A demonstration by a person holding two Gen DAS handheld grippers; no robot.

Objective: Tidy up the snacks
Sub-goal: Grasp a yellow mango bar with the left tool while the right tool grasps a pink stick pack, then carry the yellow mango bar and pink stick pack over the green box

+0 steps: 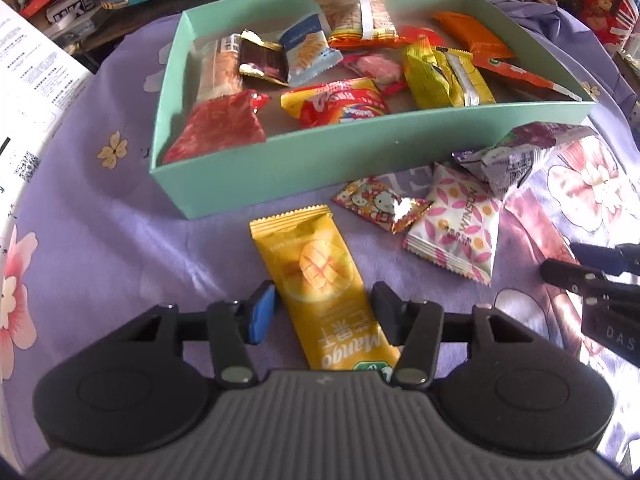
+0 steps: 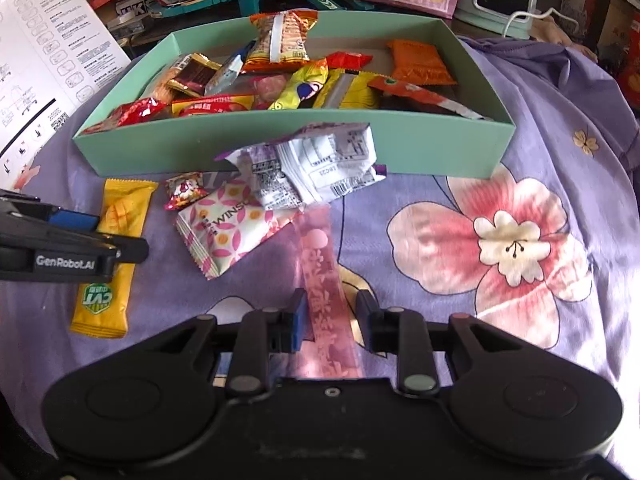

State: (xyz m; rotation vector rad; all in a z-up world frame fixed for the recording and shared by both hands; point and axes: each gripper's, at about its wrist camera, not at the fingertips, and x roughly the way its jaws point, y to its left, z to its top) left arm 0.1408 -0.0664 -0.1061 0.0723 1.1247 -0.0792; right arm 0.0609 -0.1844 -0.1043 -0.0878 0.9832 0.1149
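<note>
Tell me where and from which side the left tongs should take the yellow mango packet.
Grip the mango packet across its narrow width near the middle, coming from above. It lies flat and long on the purple cloth, and the left tongs already straddle its long edges.

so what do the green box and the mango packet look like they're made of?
Green box: looks like thin matte cardboard or paperboard; flat, straight walls, sharp folded corners, no gloss. Mango packet: glossy plastic film, possibly foil-lined; crimped serrated end seal, soft sheen, printed fruit picture. The lining itself isn't visible.
</note>
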